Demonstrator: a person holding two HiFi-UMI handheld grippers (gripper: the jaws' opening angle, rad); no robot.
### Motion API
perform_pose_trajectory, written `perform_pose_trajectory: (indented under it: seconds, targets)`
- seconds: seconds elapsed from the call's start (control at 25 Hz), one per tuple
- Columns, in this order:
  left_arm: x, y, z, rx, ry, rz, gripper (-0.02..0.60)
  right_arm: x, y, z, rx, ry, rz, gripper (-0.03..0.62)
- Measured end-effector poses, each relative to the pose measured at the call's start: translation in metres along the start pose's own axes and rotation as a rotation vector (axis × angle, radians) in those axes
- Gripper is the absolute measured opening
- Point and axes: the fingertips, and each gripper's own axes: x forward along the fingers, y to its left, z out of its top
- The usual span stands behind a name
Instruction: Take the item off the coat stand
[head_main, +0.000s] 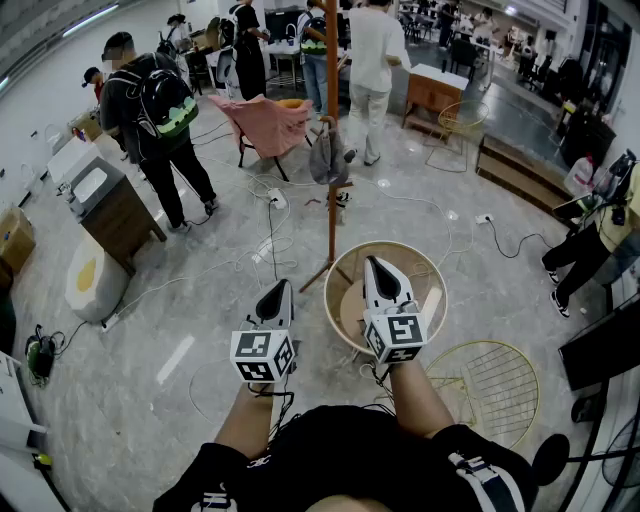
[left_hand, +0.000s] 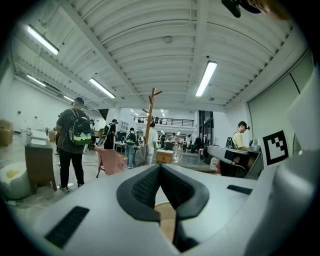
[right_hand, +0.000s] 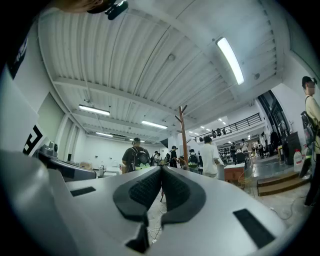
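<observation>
The wooden coat stand (head_main: 332, 120) rises from the marble floor some way ahead of me. A grey item (head_main: 326, 152), a bag or a garment, hangs low on its pole. In the left gripper view the coat stand (left_hand: 150, 117) is small and far off, with the grey item (left_hand: 141, 154) on it. The right gripper view also has the coat stand (right_hand: 182, 132) in the distance. My left gripper (head_main: 276, 288) and right gripper (head_main: 373, 263) are both held close to my body, well short of the stand. Both are shut with nothing between the pads, as the left gripper (left_hand: 160, 167) and right gripper (right_hand: 161, 170) views show.
A round beige table (head_main: 335, 290) lies under my right gripper, with a gold wire one (head_main: 490, 385) to its right. Cables (head_main: 270, 235) trail across the floor by the stand's base. A pink-draped chair (head_main: 268, 125), a person with a backpack (head_main: 150, 110) and a person in white (head_main: 375, 60) are around the stand.
</observation>
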Motion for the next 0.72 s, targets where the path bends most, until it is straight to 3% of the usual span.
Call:
perform_pose_trajectory:
  seconds: [0.72]
  targets:
    - [-0.011, 0.04, -0.01, -0.007, 0.007, -0.034, 0.015, 0.011, 0.037, -0.01, 0.02, 0.0, -0.032, 0.015]
